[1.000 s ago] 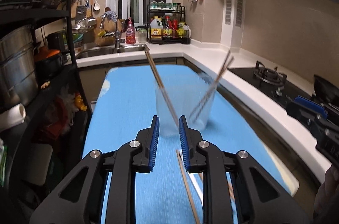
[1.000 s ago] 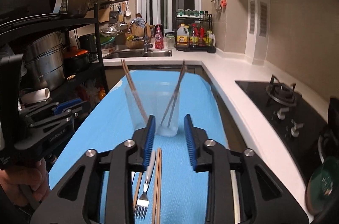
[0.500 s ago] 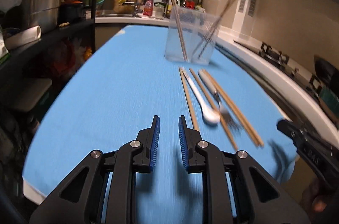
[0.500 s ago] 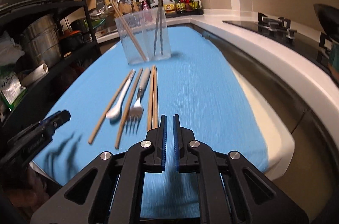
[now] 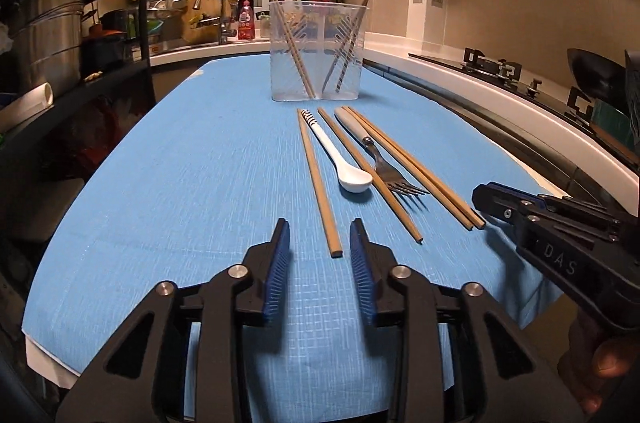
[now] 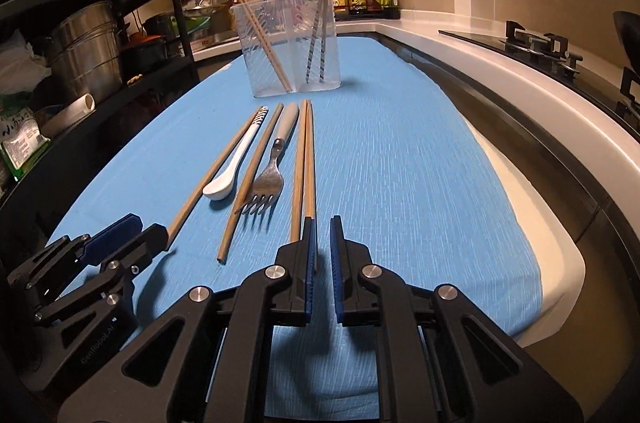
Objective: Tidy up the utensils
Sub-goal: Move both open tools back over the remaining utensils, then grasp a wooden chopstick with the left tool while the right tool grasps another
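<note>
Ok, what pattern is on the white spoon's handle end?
Dark diagonal stripes on white at the spoon handle's tip; clearest in the left wrist view.

Right gripper (image 6: 322, 223) low over blue cloth (image 6: 400, 163), jaws narrowly apart, empty; chopstick pair (image 6: 304, 159) beside left pad. Fork (image 6: 269, 179), spoon (image 6: 236, 163), clear cup (image 6: 288, 43) ahead.

The right gripper (image 5: 478, 199), right of the left fingers, bears "DAS". The left gripper (image 6: 158, 237), left of the right fingers, bears "CenRobot.AI".
</note>
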A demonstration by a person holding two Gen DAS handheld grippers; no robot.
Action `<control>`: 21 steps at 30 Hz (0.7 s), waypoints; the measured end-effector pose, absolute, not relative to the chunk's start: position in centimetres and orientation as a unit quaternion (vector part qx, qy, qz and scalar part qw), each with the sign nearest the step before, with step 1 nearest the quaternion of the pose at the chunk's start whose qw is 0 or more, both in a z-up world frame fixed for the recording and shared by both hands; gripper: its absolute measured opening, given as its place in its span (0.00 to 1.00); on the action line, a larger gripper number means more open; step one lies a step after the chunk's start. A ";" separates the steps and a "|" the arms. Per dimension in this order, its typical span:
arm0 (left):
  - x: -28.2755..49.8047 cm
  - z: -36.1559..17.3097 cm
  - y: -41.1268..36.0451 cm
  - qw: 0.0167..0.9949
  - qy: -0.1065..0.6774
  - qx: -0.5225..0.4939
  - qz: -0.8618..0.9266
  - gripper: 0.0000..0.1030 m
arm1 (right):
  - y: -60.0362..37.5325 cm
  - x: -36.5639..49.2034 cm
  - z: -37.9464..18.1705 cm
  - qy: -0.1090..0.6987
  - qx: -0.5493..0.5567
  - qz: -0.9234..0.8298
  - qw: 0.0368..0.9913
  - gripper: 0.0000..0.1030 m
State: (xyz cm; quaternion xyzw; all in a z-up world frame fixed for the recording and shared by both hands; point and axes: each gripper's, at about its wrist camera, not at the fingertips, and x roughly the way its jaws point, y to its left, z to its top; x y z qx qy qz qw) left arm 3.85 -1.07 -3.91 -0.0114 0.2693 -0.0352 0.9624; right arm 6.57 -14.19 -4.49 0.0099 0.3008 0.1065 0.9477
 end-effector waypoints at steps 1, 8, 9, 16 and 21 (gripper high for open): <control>3.9 -3.9 -1.2 0.962 0.269 -0.010 -0.035 0.33 | -14.2 6.5 -4.5 0.302 0.011 0.107 0.947 0.09; 4.1 -4.1 -1.2 0.962 0.271 -0.004 -0.028 0.33 | -13.6 6.7 -4.7 0.308 0.001 0.113 0.945 0.10; 4.2 -4.1 -1.3 0.962 0.272 -0.004 -0.027 0.33 | -13.5 6.8 -4.8 0.312 -0.003 0.112 0.944 0.10; 4.7 -4.5 -2.0 0.962 0.274 0.008 -0.022 0.34 | -13.4 6.8 -4.9 0.314 -0.016 0.108 0.943 0.08; 4.6 -4.5 -1.9 0.963 0.269 0.012 -0.022 0.26 | -13.6 6.4 -4.9 0.312 -0.015 0.104 0.944 0.06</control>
